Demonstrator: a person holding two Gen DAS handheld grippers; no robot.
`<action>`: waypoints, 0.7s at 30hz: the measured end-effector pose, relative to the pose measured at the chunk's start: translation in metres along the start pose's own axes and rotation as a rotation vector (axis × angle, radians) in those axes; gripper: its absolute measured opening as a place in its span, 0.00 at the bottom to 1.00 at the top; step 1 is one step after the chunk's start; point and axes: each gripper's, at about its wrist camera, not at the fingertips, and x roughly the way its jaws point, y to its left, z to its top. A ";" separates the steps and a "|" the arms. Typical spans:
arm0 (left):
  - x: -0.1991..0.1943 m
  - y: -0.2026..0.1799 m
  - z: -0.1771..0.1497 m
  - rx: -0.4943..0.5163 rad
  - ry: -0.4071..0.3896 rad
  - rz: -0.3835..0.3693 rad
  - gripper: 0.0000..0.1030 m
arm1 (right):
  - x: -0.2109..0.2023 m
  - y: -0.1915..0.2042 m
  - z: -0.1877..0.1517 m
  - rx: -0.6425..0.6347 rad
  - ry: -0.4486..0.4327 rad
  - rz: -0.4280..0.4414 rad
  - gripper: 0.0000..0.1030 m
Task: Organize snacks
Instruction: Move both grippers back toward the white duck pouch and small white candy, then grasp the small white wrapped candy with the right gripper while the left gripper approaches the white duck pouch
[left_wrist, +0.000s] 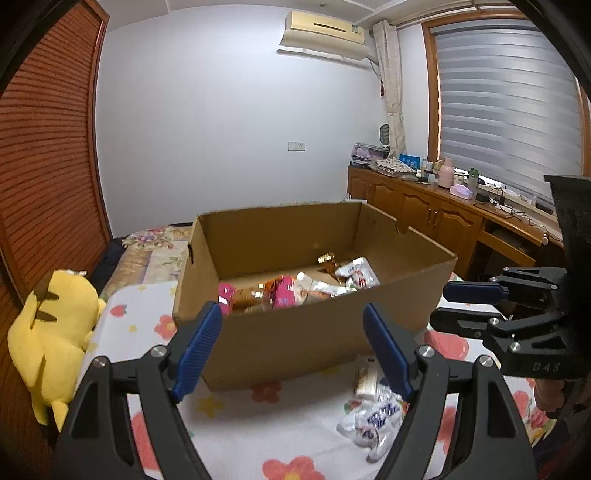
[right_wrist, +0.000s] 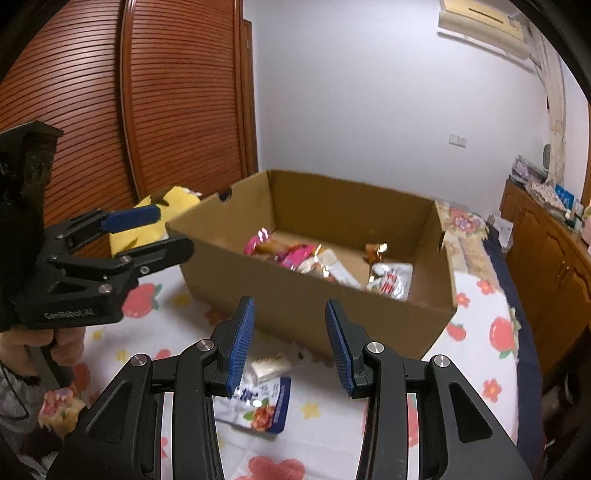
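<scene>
A bedroom with pale walls holds a bed covered by a white sheet (left_wrist: 258, 424) printed with red and yellow flowers; this sheet is the working surface. In the left wrist view, a slatted reddish wooden wardrobe door (left_wrist: 48, 147) fills the left edge, an air conditioner (left_wrist: 325, 31) hangs at upper centre, and a window with grey striped blinds (left_wrist: 506, 107) takes the upper right above a long wooden cabinet (left_wrist: 424, 210) cluttered with small items.

An open cardboard box (left_wrist: 295, 332) sits in the middle of the frame on the sheet. Inside it lie several snack packets (left_wrist: 291, 290), pink, orange and white, along the box floor. Just in front of the box, at lower right of the frame, a white and blue snack packet (left_wrist: 373, 421) lies on the sheet, with a small pale wrapped snack (left_wrist: 365, 380) between it and the box wall. A yellow plush toy (left_wrist: 55, 332) rests at the left edge of the bed, beside the box.

The left gripper (left_wrist: 293, 343) hangs in front of the box with its blue-padded fingers wide apart, holding nothing. The right gripper (right_wrist: 290, 343) also has its fingers apart and empty; in its own view the white and blue packet sits low in the frame, partly hidden behind its left finger. The box wall stands between both grippers and the packets inside.
</scene>
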 end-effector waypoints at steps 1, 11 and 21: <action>0.000 0.001 -0.006 -0.005 0.007 -0.001 0.77 | 0.001 0.000 -0.003 0.006 0.007 0.005 0.39; 0.023 0.015 -0.046 -0.059 0.098 0.029 0.77 | 0.035 0.005 -0.033 0.017 0.104 0.010 0.41; 0.024 0.022 -0.056 -0.090 0.115 0.032 0.77 | 0.084 0.015 -0.035 -0.005 0.187 -0.043 0.41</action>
